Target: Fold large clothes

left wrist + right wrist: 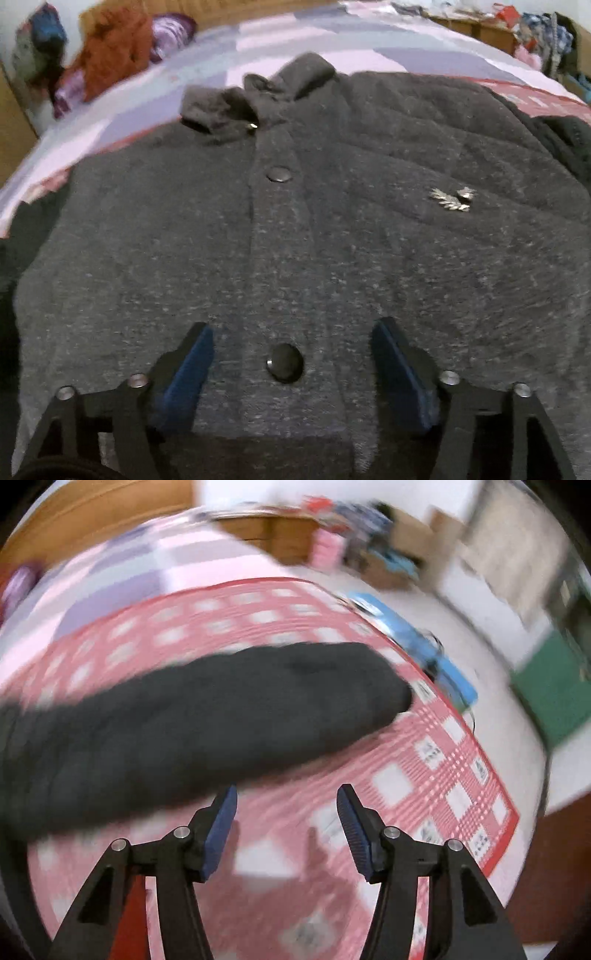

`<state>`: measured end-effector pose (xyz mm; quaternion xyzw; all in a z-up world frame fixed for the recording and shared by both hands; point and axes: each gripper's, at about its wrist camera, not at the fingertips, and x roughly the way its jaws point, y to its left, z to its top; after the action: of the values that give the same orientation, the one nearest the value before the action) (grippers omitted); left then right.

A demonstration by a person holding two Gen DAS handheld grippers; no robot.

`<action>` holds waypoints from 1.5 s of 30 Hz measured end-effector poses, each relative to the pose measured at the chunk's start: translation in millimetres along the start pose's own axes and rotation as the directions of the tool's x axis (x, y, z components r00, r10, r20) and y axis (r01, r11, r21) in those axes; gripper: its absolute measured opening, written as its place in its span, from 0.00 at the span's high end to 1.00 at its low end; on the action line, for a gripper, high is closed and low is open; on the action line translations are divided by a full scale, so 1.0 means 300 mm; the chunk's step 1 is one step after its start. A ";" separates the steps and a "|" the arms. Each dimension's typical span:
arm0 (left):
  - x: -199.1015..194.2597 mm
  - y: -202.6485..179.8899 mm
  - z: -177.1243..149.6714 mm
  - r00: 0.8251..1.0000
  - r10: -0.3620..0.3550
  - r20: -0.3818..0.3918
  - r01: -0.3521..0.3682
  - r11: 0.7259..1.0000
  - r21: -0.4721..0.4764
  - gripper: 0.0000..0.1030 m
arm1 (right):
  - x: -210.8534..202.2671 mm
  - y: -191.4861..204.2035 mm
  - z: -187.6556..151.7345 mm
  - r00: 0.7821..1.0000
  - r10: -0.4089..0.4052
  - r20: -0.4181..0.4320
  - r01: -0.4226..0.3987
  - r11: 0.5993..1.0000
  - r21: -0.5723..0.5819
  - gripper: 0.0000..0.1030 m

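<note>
A dark grey speckled coat lies front side up on the bed, with round dark buttons down its placket and a small silver brooch on the chest. Its collar is crumpled at the far end. My left gripper hovers open over the lower placket, a button between its blue pads, nothing held. In the blurred right wrist view one dark sleeve stretches across a red checked cloth. My right gripper stands open just beside the sleeve's near edge, over the cloth, empty.
The bed has a pink and lilac checked cover. Orange and purple clothes are piled at its far left. Wooden furniture with clutter stands beyond the bed. A blue flat object lies past the red cloth's edge.
</note>
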<state>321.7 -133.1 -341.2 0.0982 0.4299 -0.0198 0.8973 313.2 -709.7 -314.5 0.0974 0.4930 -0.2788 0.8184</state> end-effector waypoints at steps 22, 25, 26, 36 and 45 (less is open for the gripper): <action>0.019 0.006 -0.002 0.999 0.018 -0.037 -0.019 0.999 -0.030 0.12 | 0.219 -0.228 0.213 0.982 0.180 0.053 -0.184 0.871 0.455 0.91; 0.003 0.007 0.017 0.999 -0.003 -0.054 0.001 1.000 -0.028 0.12 | 0.144 -0.162 0.228 0.991 0.101 0.087 -0.126 0.926 0.356 0.91; -0.005 0.011 0.021 0.998 -0.017 -0.058 0.016 0.999 -0.032 0.12 | 0.098 -0.124 0.238 0.992 0.052 0.119 -0.086 0.949 0.304 0.91; -0.162 0.117 0.006 0.999 -0.051 -0.018 0.050 0.998 -0.025 0.12 | -0.398 0.438 0.198 0.856 0.019 0.517 0.103 0.973 -0.206 0.90; -0.300 0.399 -0.064 1.000 -0.016 0.000 0.016 0.999 -0.045 0.12 | -0.628 1.153 -0.133 0.795 0.357 0.491 -0.021 0.824 -0.566 0.90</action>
<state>264.7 -16.5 -264.2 0.0748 0.4313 -0.0172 0.8989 406.8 -339.0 -212.0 -0.1719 0.2659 -0.0599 0.9467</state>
